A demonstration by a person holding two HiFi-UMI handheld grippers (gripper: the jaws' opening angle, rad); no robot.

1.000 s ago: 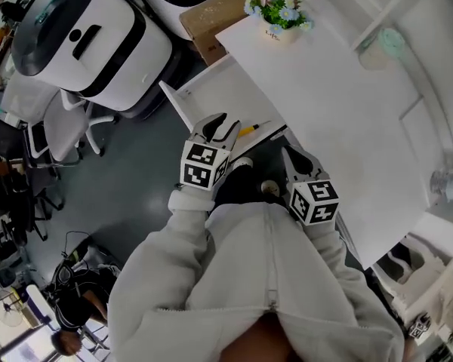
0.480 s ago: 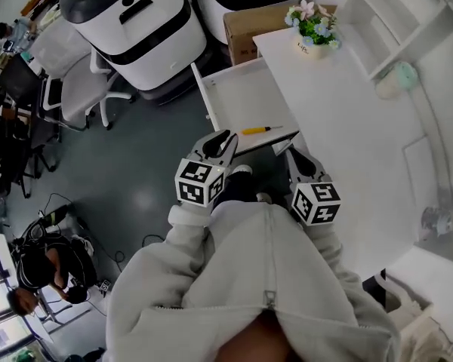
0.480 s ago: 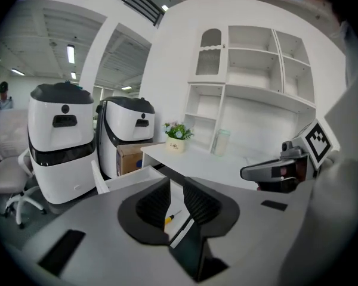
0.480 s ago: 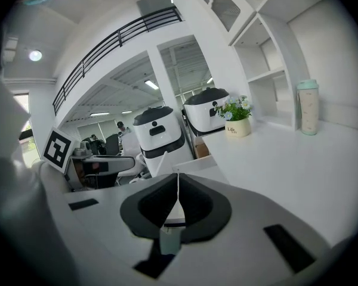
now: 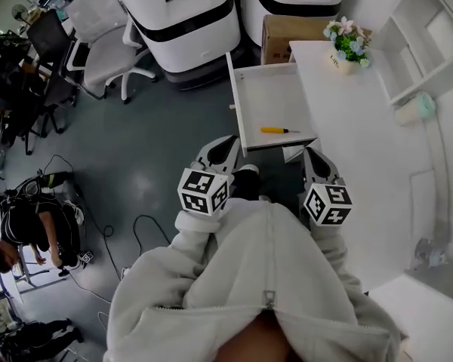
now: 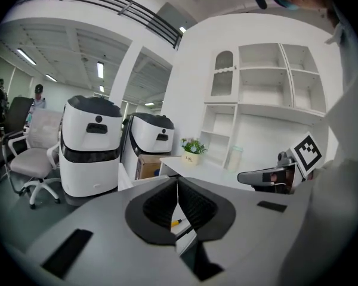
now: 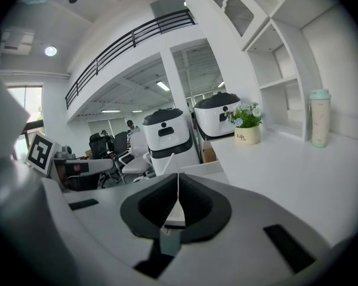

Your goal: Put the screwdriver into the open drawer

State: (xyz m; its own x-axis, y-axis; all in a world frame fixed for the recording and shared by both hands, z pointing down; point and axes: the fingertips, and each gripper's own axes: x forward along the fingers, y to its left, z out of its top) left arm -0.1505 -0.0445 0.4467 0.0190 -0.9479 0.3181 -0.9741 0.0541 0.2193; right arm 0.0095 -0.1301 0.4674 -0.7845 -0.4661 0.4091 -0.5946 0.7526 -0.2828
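The screwdriver [image 5: 278, 130], with a yellow handle and a thin shaft, lies flat in the open white drawer [image 5: 268, 89], near its front edge. My left gripper [image 5: 228, 140] is just left of the drawer's front corner, off the screwdriver, with its jaws shut and nothing between them. The left gripper view shows a bit of the yellow handle [image 6: 176, 222] below the closed left gripper [image 6: 178, 180]. My right gripper [image 5: 310, 151] hovers by the desk edge, right of the drawer front. In its own view the right gripper [image 7: 178, 177] is shut and holds nothing.
The white desk [image 5: 362, 149] runs along the right, with a flower pot [image 5: 347, 47], a pale green cup [image 5: 415, 110] and shelves behind. Two large white machines [image 5: 185, 13], a cardboard box [image 5: 283, 32] and office chairs [image 5: 106, 44] stand beyond the drawer. A person [image 5: 30, 232] stands at far left.
My left gripper has drawn back from the drawer and its jaws have gone from open to shut. The screwdriver stays lying in the drawer. The right gripper has barely moved.
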